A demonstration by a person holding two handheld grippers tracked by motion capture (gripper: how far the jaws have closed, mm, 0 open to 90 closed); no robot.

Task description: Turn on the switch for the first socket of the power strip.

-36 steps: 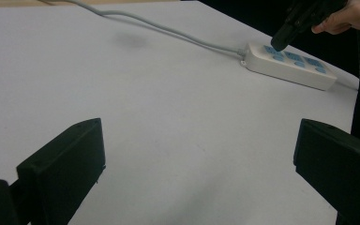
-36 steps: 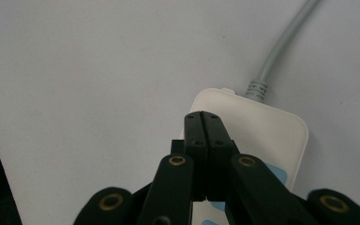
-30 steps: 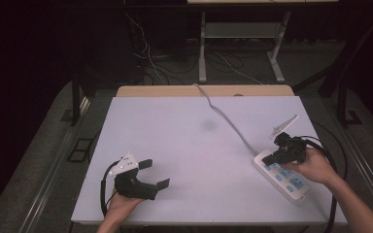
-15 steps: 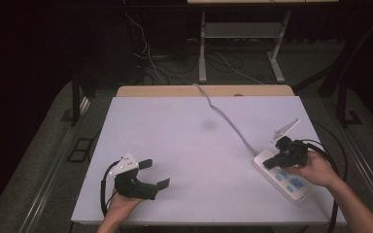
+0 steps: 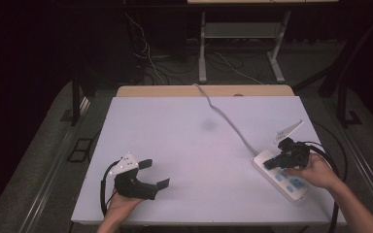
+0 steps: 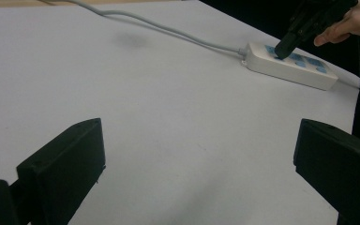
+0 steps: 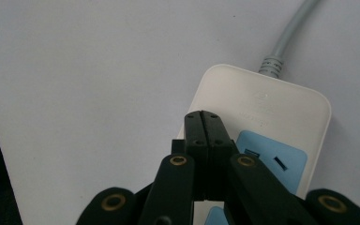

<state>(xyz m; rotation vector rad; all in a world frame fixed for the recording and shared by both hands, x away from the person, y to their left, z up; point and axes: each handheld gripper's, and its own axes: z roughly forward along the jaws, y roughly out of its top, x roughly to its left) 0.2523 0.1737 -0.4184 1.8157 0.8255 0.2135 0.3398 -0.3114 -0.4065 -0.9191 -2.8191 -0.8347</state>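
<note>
Two tongs are in play, and the nearer to the viewer, the left tongs [image 5: 154,174], are held spread and empty low over the bare tabletop [image 5: 189,145], well apart from the work. Farther off, near the tabletop's right edge, the right tongs [image 5: 271,164] are pressed together with nothing between them, their joined tips set down on the strip [image 5: 286,180], close to its cord end beside the first blue socket [image 7: 272,161]. The strip is judged to be light, stiff and hard-shelled, with a smooth plastic skin that would slide easily on the tabletop under a push; little risk of breakage is expected, though a press off-centre could tip or skate it. It would best be taken across its narrow width, on the long side walls, not on the socket faces or by the cord. It is seen as a white, oblong block with rounded corners and a row of pale blue sockets on top. Beyond it, its grey cord [image 5: 226,119] is run slackly across the tabletop to the far edge.
</note>
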